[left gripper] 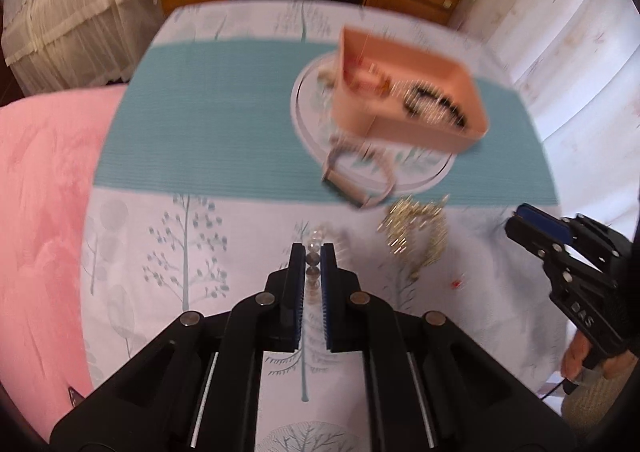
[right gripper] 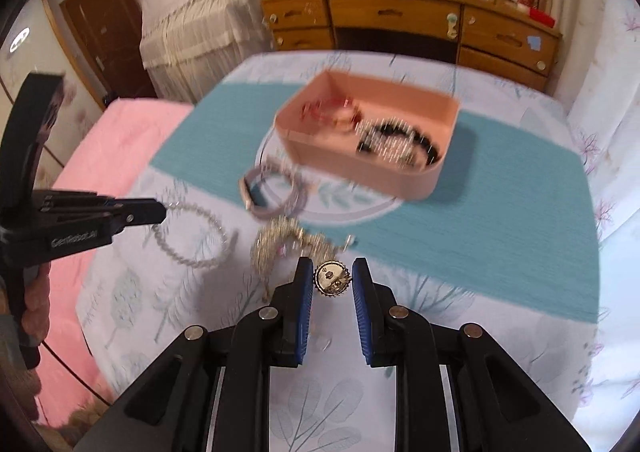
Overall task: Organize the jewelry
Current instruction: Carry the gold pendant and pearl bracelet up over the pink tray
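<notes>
A pink box [left gripper: 416, 92] [right gripper: 368, 140] sits partly on a round plate [left gripper: 308, 112] and holds a black bead bracelet [right gripper: 400, 142] and red pieces [right gripper: 328, 112]. My left gripper [left gripper: 312, 252] is shut on a clear bead bracelet [right gripper: 192, 240], whose loop hangs just over the cloth. A grey watch band [right gripper: 272, 192] lies at the plate's near edge, a gold chain pile [right gripper: 280, 244] beside it. My right gripper [right gripper: 332, 272] is open, its fingers either side of a round gold pendant [right gripper: 333, 278]; it also shows in the left wrist view [left gripper: 532, 228].
The table has a white tree-print cloth [left gripper: 200, 252] with a teal runner [left gripper: 216, 112]. A pink blanket [left gripper: 40, 212] lies to the left. A wooden dresser [right gripper: 400, 24] stands behind the table, a draped bed [right gripper: 192, 32] at far left.
</notes>
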